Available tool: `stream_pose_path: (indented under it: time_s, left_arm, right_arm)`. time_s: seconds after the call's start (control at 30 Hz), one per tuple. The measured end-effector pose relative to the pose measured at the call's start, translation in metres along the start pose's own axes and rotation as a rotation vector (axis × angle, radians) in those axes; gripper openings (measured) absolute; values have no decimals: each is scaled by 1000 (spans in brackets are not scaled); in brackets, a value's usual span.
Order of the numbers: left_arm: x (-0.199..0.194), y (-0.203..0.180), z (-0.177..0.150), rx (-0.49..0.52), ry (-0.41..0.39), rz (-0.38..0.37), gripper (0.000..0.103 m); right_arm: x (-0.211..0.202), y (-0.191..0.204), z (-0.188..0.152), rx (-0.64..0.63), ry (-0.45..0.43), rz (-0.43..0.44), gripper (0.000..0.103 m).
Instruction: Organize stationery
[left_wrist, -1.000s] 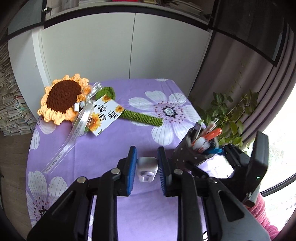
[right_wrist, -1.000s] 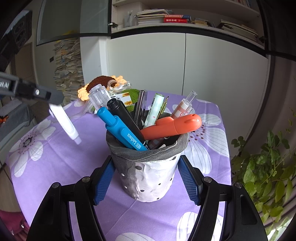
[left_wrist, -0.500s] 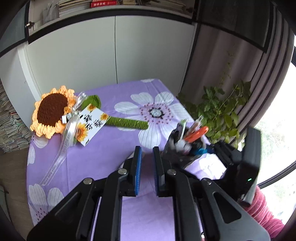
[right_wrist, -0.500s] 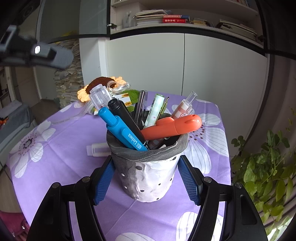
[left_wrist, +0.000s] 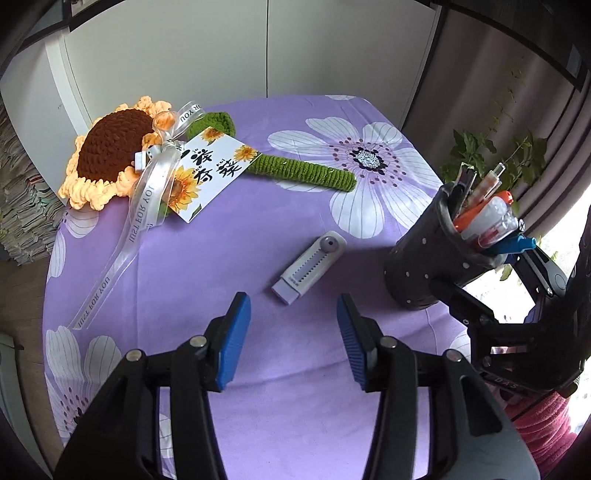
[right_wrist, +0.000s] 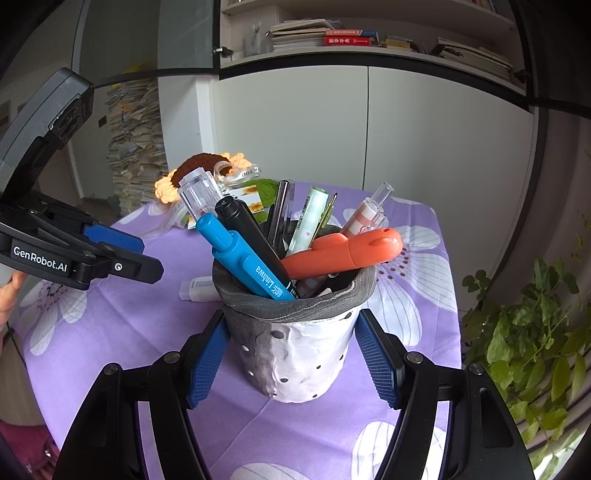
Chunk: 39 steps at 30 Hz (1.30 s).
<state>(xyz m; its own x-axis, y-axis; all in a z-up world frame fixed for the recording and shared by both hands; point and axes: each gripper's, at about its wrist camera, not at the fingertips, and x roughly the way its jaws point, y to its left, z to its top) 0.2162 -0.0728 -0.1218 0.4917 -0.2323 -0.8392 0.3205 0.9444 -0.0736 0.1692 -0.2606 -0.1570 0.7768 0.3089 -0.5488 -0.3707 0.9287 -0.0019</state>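
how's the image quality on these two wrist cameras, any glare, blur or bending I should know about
Left wrist view: strong fisheye bending, dark corners, and the window at the right edge is blown out behind the pen holder, leaving its near side dark; the eraser on the purple tablecloth is sharp. Right wrist view: evenly lit and sharp, with the pen holder's pale side clear; cabinet lines curve, corners vignette.

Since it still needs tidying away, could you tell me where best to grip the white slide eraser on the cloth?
Grip the eraser across its narrow width at mid-body, coming from above. It lies flat, so only its long sides are free.
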Motion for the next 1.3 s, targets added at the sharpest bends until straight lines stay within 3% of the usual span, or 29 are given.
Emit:
stream_pose_path:
  time_s: [0.1,0.2,0.23,0.43,0.47,0.6,0.77,0.9,1.03,1.07,1.1,1.13,1.2,1.3]
  left_arm:
    - [2,4,0,-8,4,-2,47]
    - [6,7,1,-20,13,4,50]
    - [7,8,2,-26,15,5,50]
    - [13,4,8,-1,17,-2,52]
    - [15,3,9,9,18,4,53]
    - [23,-4,11,73,13,38,64]
    - [41,-19,15,164,19,47,65]
    - [54,-33,26,227,5,53,66]
    - [75,-43,32,286,43,44,71]
    - [81,-43,33,287,58,48,69]
    - [86,-43,33,288,77,43,56]
    - [91,-43,33,285,101,35,37]
    - [90,-42,37,268,104,13,24]
    - [83,-38,41,237,98,8,23]
  right_arm:
    - [-2,1,0,-3,-10,-15,72]
    - [-10,3,2,11,-58,0,88]
    - [-13,3,4,17,-78,2,88]
    - [-1,0,14,49,-28,5,86]
    - [2,-1,13,59,-25,13,72]
    - [0,-1,7,58,-55,11,72]
    - [-3,6,7,0,-70,-56,72]
    - [-2,3,7,11,-73,-34,72]
    - [-1,-4,7,47,-68,-15,72]
    - [-1,-5,7,54,-67,-13,72]
    - [-1,-5,8,57,-66,-13,72]
    - [0,-5,8,59,-65,-13,72]
    - [0,-5,8,58,-65,-13,72]
    - [0,-5,8,59,-65,-14,72]
